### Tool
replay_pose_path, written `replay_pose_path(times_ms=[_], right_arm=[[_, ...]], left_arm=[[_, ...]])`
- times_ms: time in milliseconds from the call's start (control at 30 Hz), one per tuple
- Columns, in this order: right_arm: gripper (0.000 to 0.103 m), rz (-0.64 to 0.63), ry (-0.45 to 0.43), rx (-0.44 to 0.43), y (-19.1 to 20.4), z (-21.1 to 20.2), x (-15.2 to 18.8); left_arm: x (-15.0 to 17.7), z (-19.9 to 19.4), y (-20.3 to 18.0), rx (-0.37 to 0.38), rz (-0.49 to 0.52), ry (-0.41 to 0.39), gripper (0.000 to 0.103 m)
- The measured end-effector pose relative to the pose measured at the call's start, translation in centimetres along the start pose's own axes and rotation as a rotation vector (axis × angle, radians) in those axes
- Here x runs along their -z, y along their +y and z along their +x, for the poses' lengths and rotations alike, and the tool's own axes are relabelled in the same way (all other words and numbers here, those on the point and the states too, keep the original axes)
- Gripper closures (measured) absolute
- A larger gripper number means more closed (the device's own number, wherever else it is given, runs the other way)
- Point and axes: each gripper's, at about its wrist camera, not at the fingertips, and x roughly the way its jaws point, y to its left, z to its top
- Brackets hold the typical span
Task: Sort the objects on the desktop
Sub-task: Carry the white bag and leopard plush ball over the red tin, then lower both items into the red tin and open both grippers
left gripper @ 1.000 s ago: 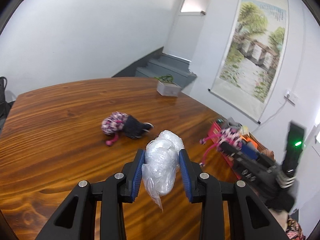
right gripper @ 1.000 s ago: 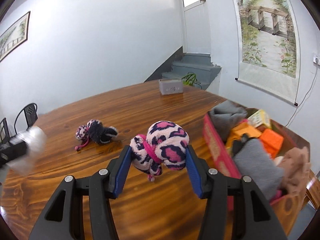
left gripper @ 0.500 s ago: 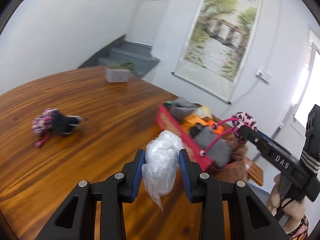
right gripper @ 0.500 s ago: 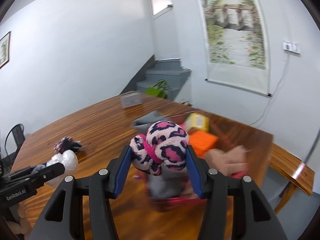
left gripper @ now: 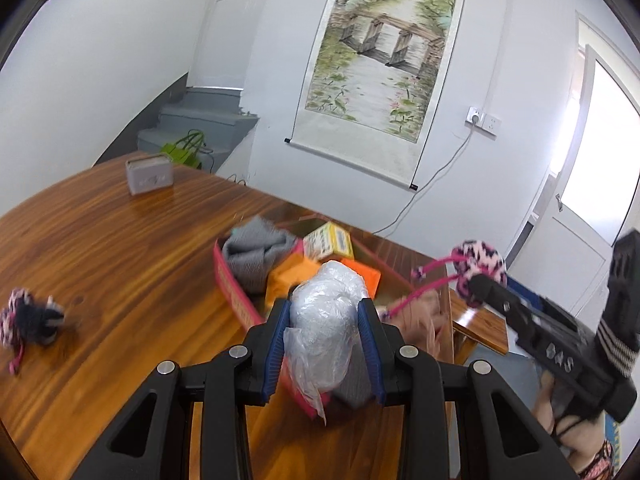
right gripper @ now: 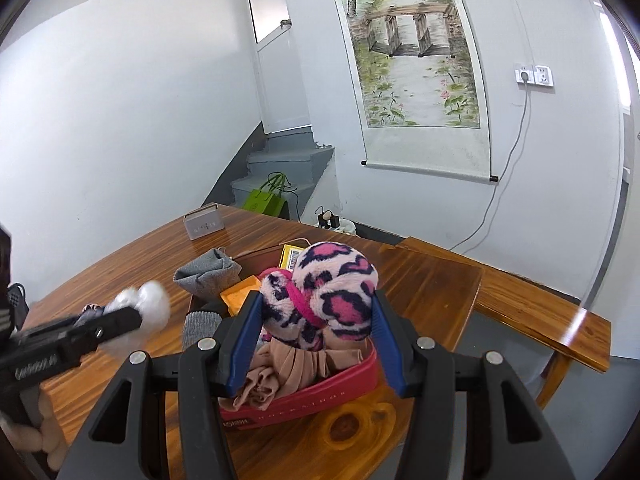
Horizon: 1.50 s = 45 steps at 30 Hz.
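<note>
My left gripper (left gripper: 323, 312) is shut on a crumpled clear plastic bag (left gripper: 326, 312) and hangs over the near end of the red box (left gripper: 236, 300). My right gripper (right gripper: 316, 312) is shut on pink leopard-print earmuffs (right gripper: 332, 292), held above the same red box (right gripper: 320, 392). In the left wrist view the earmuffs (left gripper: 482, 262) show at the right, in the other gripper. The box holds grey knitwear (left gripper: 256, 252), orange items (left gripper: 296, 274), a yellow carton (left gripper: 330, 240) and beige cloth (right gripper: 288, 364). A second pair of earmuffs (left gripper: 28, 318) lies on the table at the left.
The wooden table (left gripper: 120, 248) carries a small grey box (left gripper: 149, 176) at its far side. A wooden bench (right gripper: 532, 304) stands beyond the table's right edge. A green bag (right gripper: 266, 202) sits on the grey stairs behind. A hand (right gripper: 28, 432) holds the left gripper.
Both grippers swung right from the table's middle to above the red box, each keeping its load. The loose earmuffs slid toward the left edge of the left wrist view.
</note>
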Motion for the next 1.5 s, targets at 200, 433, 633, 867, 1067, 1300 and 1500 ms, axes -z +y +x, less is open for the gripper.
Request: replay_pose_path(times_ms=[200, 433, 633, 867, 1067, 1300, 1500], right_arm=[[0.046, 0.016, -0.005, -0.025, -0.7, 0.8, -0.5], [0.046, -0.013, 0.019, -0.05, 0.4, 2.3, -0.1], [0.046, -0.05, 0.058, -0.078, 1.9, 4.1, 0.6], [0.046, -0.073, 0.099, -0.081, 2.4, 5.6, 1.9], [0.044, -0.134, 0.118, -0.092, 3.3, 6.1, 1.9], [0.04, -0.073, 0.138, -0.133, 2.4, 6.2, 1.4], [0.04, -0.011, 0.107, -0.14, 1.5, 4.9, 0.6]], left_arm=[[-1.8, 2.8, -0.7, -0.003, 0.022, 0.016, 0.067], [-2.3, 6.3, -0.3, -0.011, 0.003, 0.069, 0.067], [-2.6, 7.7, 0.5, -0.032, 0.009, 0.088, 0.067], [-2.0, 8.8, 1.8, -0.037, -0.01, 0.109, 0.067], [-1.7, 8.7, 2.5, -0.022, -0.028, 0.115, 0.066], [-2.4, 6.5, 2.9, -0.004, -0.043, 0.072, 0.052], [-2.6, 4.5, 3.6, -0.003, -0.062, 0.039, 0.052]])
